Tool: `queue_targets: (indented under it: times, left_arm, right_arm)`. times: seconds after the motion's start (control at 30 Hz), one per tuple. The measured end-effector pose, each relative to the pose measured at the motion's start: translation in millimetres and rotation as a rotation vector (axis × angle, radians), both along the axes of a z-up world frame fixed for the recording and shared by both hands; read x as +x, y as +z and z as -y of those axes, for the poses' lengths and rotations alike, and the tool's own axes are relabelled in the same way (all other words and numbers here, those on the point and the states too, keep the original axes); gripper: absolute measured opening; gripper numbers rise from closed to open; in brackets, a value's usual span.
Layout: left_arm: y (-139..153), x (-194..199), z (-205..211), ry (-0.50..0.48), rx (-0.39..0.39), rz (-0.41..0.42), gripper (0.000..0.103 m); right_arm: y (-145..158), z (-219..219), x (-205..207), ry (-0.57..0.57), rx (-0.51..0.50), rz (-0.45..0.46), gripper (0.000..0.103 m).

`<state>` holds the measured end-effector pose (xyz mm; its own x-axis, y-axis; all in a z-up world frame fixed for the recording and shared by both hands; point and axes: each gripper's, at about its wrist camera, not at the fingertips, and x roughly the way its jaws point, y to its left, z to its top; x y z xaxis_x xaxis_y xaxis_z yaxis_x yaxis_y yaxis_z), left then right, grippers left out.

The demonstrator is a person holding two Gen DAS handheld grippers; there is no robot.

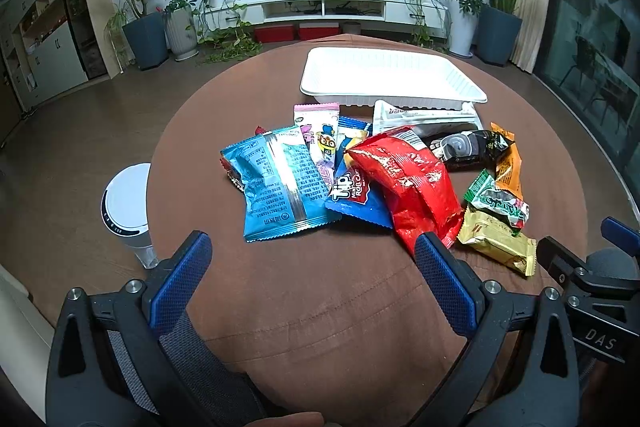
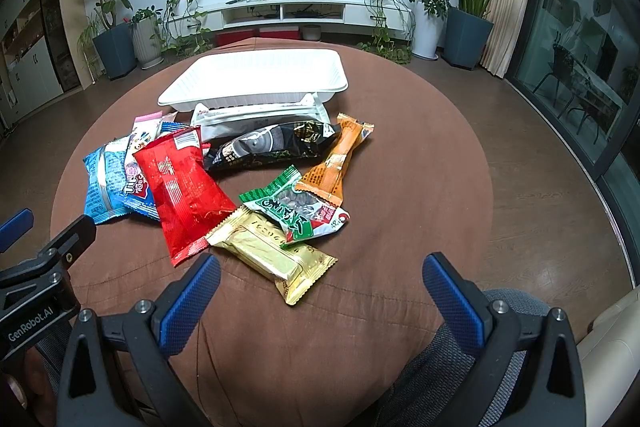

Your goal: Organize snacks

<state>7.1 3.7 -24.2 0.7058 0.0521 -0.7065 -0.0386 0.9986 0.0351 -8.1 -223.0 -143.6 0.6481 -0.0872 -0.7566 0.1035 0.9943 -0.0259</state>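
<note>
A: Snacks (image 2: 224, 183) lie heaped mid-frame on the brown table (image 2: 420, 167), just below the white tray (image 2: 256, 75).

B: I see my left gripper (image 1: 314, 267) low in frame, jaws spread, holding nothing.

A: My right gripper (image 2: 322, 285) too, fingers wide apart, near the gold packet (image 2: 276, 259).

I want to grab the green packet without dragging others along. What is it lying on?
The green packet rests partly on the gold packet, and its far edge overlaps the orange packet. Whether anything else lies beneath it is hidden.
</note>
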Motion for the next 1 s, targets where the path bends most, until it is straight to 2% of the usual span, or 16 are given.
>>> queue_targets:
  times: [0.53,0.6,0.67,0.77,0.87,0.93,0.97,1.0]
  left_arm:
    - [-4.7,2.4,0.6,-0.007,-0.008,-0.007,0.103]
    - [-4.8,2.7,-4.9,-0.009,-0.031,-0.008,0.103]
    - [-6.4,2.0,-15.7,-0.024,-0.092,-0.009,0.103]
    - [-12.2,-2.6,-33.6,-0.107,-0.201,0.002,0.103]
    - [-11.6,-12.6,-39.4,-0.121,-0.148,0.028,0.103]
    - [-14.8,-14.1,-43.8,-0.109,-0.137,-0.026,0.103]
    - [-21.6,-9.5,-50.9,-0.068,-0.153,-0.111,0.103]
    - [-24.6,-6.1,-58.4,-0.023,-0.182,-0.135,0.103]
  right_arm:
    - [0.0,0.0,0.2,0.001,0.0,-0.002,0.103]
    - [-1.4,0.2,-0.4,0.004,0.004,-0.002,0.103]
    - [-2.4,1.2,-2.4,0.011,0.017,0.007,0.103]
    - [-3.3,5.0,-3.8,0.019,0.05,0.031,0.103]
    - [1.2,11.5,-5.7,0.028,0.1,0.069,0.103]
    - [5.4,15.9,-6.2,0.031,0.123,0.096,0.103]
    - [7.5,17.8,-6.0,0.033,0.13,0.108,0.103]
    - [8.8,19.4,-6.2,0.034,0.135,0.118,0.103]
